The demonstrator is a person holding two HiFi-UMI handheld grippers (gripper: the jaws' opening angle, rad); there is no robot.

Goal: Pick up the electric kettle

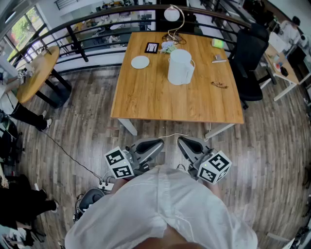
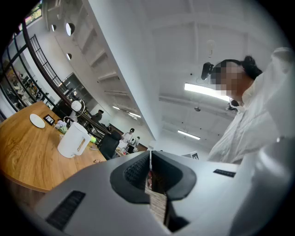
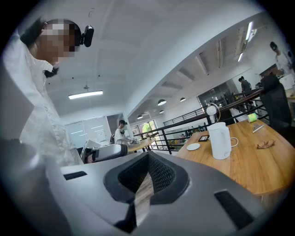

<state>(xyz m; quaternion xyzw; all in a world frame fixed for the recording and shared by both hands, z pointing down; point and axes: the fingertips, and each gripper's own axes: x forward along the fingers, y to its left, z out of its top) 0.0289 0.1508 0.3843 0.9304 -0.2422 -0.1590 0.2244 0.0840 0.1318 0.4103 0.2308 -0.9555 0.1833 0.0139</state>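
The white electric kettle (image 1: 180, 67) stands upright on the wooden table (image 1: 146, 97), handle to the right, toward the far middle. It also shows in the left gripper view (image 2: 73, 140) and in the right gripper view (image 3: 219, 140). Both grippers hang close to the person's body, short of the table's near edge and well apart from the kettle. The left gripper (image 1: 158, 142) is shut with nothing between its jaws (image 2: 150, 154). The right gripper (image 1: 182, 141) is likewise shut and empty (image 3: 148, 156).
On the table lie a white saucer (image 1: 140, 62), a small black device (image 1: 151, 47), a globe lamp with its cord (image 1: 171, 13), glasses (image 1: 219, 85) and a green object (image 1: 217, 43). A black chair (image 1: 250, 53) stands at the right, a round table (image 1: 39, 73) at the left.
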